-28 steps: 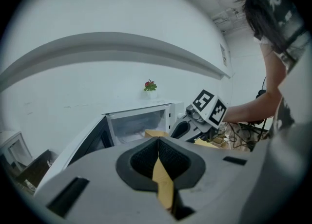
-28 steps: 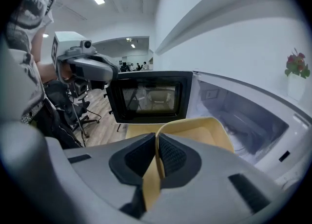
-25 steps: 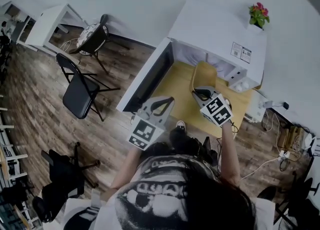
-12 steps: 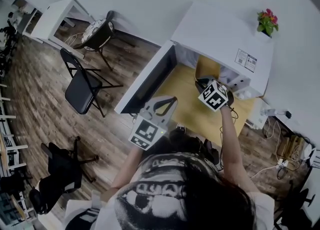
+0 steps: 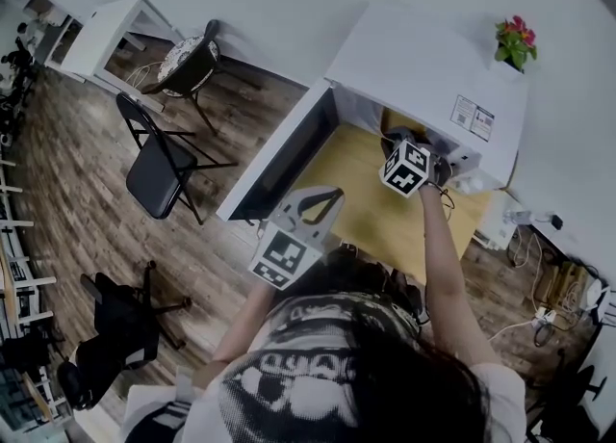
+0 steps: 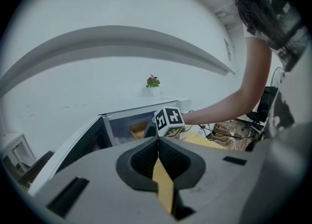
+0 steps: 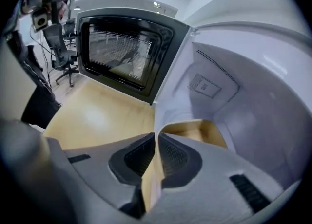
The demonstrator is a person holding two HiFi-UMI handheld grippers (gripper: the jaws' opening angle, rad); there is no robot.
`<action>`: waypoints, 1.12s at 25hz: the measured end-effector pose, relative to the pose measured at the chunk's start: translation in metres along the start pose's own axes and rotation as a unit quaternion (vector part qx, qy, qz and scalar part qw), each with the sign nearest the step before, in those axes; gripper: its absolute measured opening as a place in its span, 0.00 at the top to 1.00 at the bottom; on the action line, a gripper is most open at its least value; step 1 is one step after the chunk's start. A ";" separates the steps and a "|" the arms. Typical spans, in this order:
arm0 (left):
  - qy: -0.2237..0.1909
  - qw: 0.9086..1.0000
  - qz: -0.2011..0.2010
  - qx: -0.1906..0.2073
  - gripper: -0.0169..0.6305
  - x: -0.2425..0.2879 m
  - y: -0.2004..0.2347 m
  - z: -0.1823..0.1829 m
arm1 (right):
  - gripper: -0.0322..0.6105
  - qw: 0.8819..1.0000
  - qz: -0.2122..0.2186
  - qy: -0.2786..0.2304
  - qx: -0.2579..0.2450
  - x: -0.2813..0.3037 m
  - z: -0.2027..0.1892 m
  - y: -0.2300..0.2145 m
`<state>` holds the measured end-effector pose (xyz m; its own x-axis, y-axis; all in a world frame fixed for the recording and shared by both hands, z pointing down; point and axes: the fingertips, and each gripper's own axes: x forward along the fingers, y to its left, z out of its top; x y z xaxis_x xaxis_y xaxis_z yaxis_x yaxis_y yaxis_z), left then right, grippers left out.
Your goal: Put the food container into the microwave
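The white microwave stands on a tan table with its door swung open to the left. My right gripper reaches into the cavity, shut on the rim of the tan food container. The container sits just inside the opening, low over the cavity floor; I cannot tell if it touches. In the left gripper view the container shows behind the right gripper's marker cube. My left gripper hangs back over the table's near edge, shut and holding nothing.
A potted red flower stands on the microwave's far right corner. A black folding chair and a second chair stand on the wooden floor to the left. Cables lie on the floor at the right.
My right gripper has moved forward and up, carrying the container from over the table into the microwave opening. The left gripper has stayed about where it was.
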<state>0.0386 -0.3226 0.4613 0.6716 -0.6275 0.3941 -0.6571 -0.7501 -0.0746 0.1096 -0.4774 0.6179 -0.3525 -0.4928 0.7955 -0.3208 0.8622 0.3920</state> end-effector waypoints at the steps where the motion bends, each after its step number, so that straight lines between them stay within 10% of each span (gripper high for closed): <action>1: 0.002 1.000 0.001 -0.001 0.97 -0.001 0.000 -0.001 | 0.89 1.000 -0.008 0.000 0.001 0.002 0.000 -0.005; 16: 0.018 1.000 0.016 -0.016 0.97 -0.015 0.004 -0.019 | 0.73 0.993 -0.056 -0.056 0.083 -0.005 0.011 -0.022; 28: 0.036 0.999 0.001 -0.023 0.97 -0.015 -0.009 -0.031 | 0.74 0.962 -0.019 -0.156 0.222 -0.060 0.020 0.056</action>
<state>0.0241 -0.2997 0.4847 0.6454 -0.6106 0.4589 -0.6740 -0.7380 -0.0340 0.0955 -0.4022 0.5825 -0.5579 -0.5944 0.5792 -0.6583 0.7419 0.1273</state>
